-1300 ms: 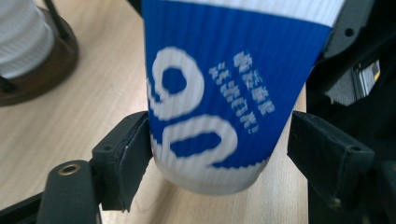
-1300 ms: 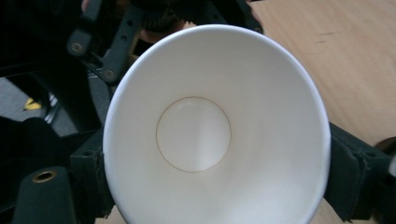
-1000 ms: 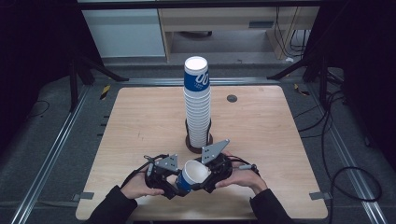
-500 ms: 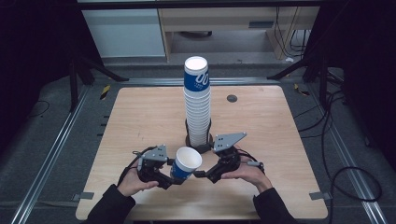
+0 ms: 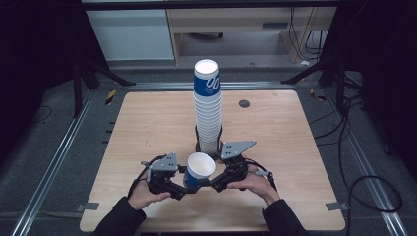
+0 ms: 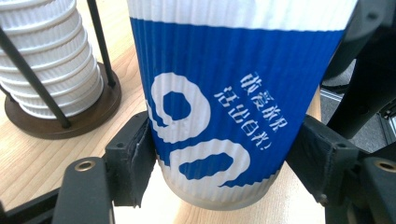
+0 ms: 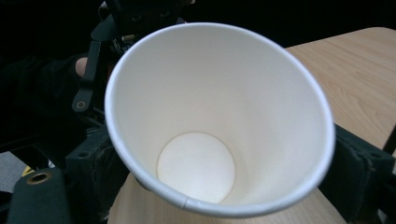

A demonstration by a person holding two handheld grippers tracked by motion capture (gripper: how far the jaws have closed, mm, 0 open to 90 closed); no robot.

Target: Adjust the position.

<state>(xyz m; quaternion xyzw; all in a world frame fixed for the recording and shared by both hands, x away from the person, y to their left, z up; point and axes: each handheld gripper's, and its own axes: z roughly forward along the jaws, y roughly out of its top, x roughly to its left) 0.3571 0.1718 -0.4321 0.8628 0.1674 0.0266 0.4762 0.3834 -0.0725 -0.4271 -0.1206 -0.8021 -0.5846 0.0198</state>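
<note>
Two hand-held grippers meet at the table's (image 5: 295, 147) near edge, around one paper cup (image 5: 199, 169). Left hand-held gripper (image 5: 183, 183) is clenched on the cup's lower wall, pads pressing both sides. Right hand-held gripper (image 5: 216, 183) has just been closing, its jaws flanking the cup's rim; whether they press I cannot tell. Just behind, mid-table, a tall cup stack (image 5: 208, 110) stands in a dark wire holder (image 5: 198, 142). The cup is ribbed, blue-banded with white lettering, white inside, tilted.

A tall stack of white ribbed paper cups (image 5: 208, 118) stands in a dark wire holder (image 5: 198, 144) on the pale wooden counter (image 5: 142, 123), just beyond the fingers.
</note>
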